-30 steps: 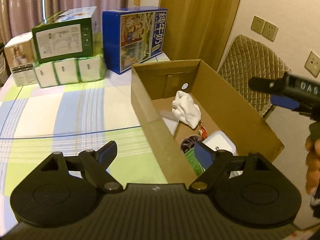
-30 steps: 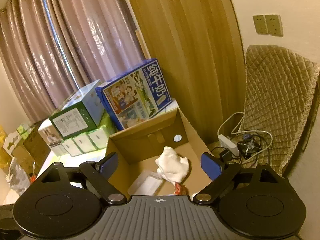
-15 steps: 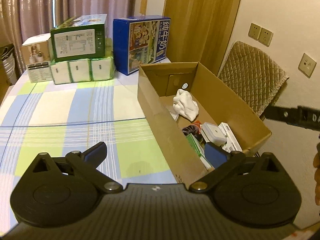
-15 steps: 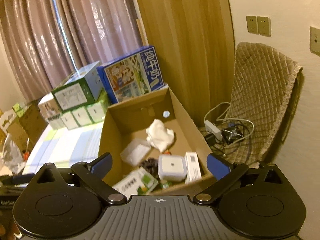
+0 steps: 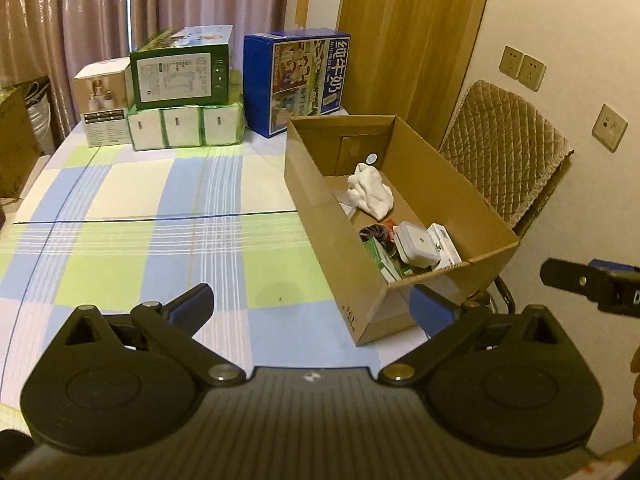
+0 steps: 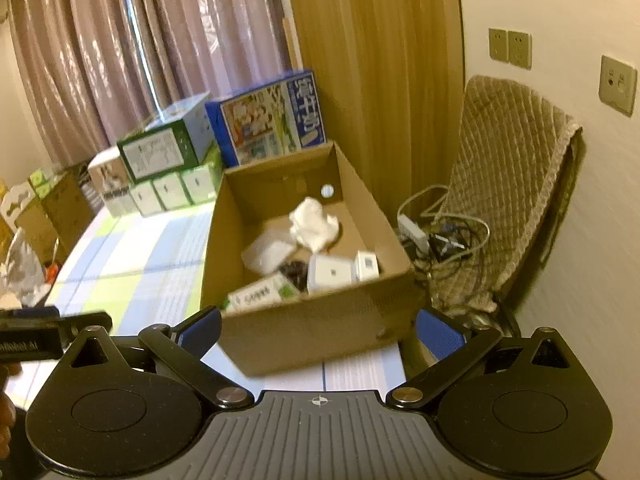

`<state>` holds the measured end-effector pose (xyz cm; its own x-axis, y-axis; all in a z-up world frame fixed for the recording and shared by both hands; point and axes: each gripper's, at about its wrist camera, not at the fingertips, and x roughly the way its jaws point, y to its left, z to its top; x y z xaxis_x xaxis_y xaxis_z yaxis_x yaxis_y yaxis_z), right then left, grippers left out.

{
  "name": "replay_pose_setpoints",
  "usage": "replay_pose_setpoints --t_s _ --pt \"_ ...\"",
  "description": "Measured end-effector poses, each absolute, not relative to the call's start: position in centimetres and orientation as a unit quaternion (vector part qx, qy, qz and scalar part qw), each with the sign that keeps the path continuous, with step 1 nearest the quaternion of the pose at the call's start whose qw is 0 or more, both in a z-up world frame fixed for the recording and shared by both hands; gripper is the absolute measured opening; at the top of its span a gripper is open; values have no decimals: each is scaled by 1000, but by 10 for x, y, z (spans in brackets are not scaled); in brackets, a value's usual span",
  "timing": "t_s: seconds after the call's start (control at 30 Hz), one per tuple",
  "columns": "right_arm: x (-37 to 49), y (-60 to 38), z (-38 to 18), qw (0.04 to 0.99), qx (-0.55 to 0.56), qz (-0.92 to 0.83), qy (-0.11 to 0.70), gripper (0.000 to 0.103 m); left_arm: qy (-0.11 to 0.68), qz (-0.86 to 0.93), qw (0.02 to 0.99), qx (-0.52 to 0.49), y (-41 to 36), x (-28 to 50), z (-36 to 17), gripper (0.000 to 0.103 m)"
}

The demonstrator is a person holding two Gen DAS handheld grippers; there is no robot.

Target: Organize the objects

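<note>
both grippers have pulled back from the cardboard box since the earlier frames, so the whole box now shows. left gripper hovers over the checked tablecloth, its blue-tipped fingers spread wide and holding nothing. right gripper hangs in front of the box's near wall, also spread wide with nothing between its tips. the open box sits at the table's right edge. inside it lie a crumpled white cloth toward the far end, and a white square container, a green packet and a small white box crowded at the near end. stacked cartons and a blue milk carton box stand at the table's far end. a quilted chair stands beside the box.
</note>
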<state>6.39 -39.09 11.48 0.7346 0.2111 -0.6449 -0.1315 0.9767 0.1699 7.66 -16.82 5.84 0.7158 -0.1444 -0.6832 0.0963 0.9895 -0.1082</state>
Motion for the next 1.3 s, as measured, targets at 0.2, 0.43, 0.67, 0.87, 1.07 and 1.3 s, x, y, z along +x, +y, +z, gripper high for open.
replay_pose_setpoints --t_s 0.2,0.43,0.67,0.87,1.07,1.3 --pt "43 -384 109 924 42 101 367 101 377 -78 922 -31 -169 51 58 102" --pt "33 -377 108 922 38 105 371 101 392 -67 917 -33 -164 34 49 102" --pt "30 -370 110 920 33 112 374 101 394 -64 916 -32 -160 28 49 102" --pt "27 -363 111 920 26 115 375 101 392 -65 917 -36 -159 26 52 102" --pt "25 -360 113 919 25 118 374 101 389 -69 918 -38 -159 24 54 102" --pt "25 -356 114 920 20 122 373 101 389 -72 917 -38 -160 24 54 102"
